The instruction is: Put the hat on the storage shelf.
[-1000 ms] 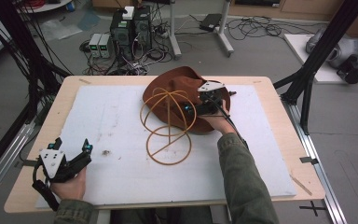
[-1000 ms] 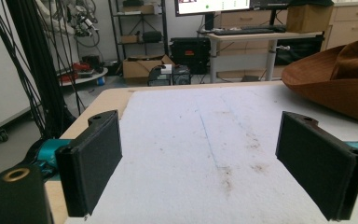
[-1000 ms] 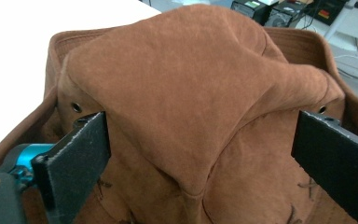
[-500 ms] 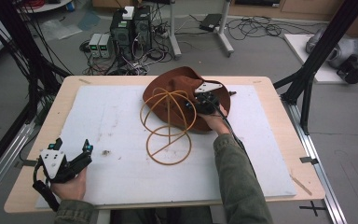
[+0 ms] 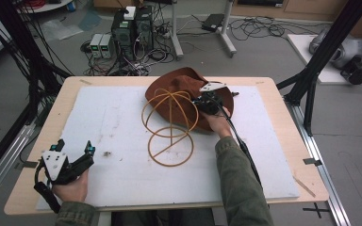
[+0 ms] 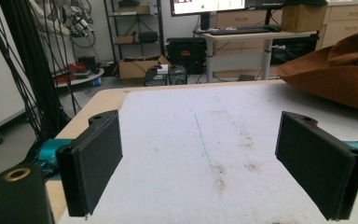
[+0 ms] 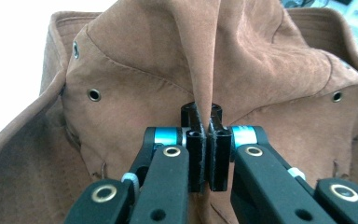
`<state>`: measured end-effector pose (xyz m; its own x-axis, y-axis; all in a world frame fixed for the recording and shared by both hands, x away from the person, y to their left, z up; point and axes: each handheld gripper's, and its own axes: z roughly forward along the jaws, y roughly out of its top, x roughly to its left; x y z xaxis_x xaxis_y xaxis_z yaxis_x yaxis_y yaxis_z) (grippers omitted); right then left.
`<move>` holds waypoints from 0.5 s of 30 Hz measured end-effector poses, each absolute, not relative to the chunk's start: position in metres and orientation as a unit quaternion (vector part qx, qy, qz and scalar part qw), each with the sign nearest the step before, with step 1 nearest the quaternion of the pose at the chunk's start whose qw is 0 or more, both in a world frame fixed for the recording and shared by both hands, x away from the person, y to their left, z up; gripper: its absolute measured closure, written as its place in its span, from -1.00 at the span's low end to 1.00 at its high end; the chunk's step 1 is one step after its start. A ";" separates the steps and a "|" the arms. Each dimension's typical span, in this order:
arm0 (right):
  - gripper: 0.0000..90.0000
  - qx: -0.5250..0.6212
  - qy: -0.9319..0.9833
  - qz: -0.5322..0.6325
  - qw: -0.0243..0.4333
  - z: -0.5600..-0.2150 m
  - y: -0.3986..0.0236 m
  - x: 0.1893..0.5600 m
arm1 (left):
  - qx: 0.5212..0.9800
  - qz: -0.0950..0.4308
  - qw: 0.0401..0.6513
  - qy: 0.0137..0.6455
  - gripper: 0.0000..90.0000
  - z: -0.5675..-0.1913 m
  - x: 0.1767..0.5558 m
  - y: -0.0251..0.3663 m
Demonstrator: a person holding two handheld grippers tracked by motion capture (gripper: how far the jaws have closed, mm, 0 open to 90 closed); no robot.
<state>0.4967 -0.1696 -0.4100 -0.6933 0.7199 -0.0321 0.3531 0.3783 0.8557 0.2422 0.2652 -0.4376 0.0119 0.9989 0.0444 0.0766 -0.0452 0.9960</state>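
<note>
Brown suede hat (image 5: 179,80) at the far middle of the white mat (image 5: 113,117), brim resting against the dome of the tan wire stand (image 5: 169,127), itself tipped on its side. Right gripper (image 7: 201,114) just closed, pressed together on a raised fold of the crown, cloth pinched between the pads. Left gripper (image 5: 75,146) spread wide, holding nothing, low at the near left corner, well apart from the hat.

Probably the start of lifting the hat by its crown, perhaps to seat it on the stand. Before rising, confirm a deep bite on the fold rather than a thin edge of it. Lift slowly and straight up to keep the soft suede from sliding out. Steer the brim clear of the wire hoops to avoid snagging and dragging the stand along. Bring the left gripper across to pin the stand's ring base at any sign of shifting.
</note>
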 end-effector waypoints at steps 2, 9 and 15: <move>0.97 0.343 0.797 0.457 0.197 -0.409 -0.172 0.497 | 0.538 0.484 0.472 0.504 -0.64 -0.438 0.242 0.265; 0.97 0.339 0.791 0.463 0.211 -0.403 -0.176 0.493 | 0.539 0.485 0.472 0.501 -0.64 -0.437 0.241 0.264; 0.97 0.344 0.777 0.475 0.230 -0.398 -0.180 0.489 | 0.534 0.487 0.474 0.503 -0.64 -0.436 0.239 0.264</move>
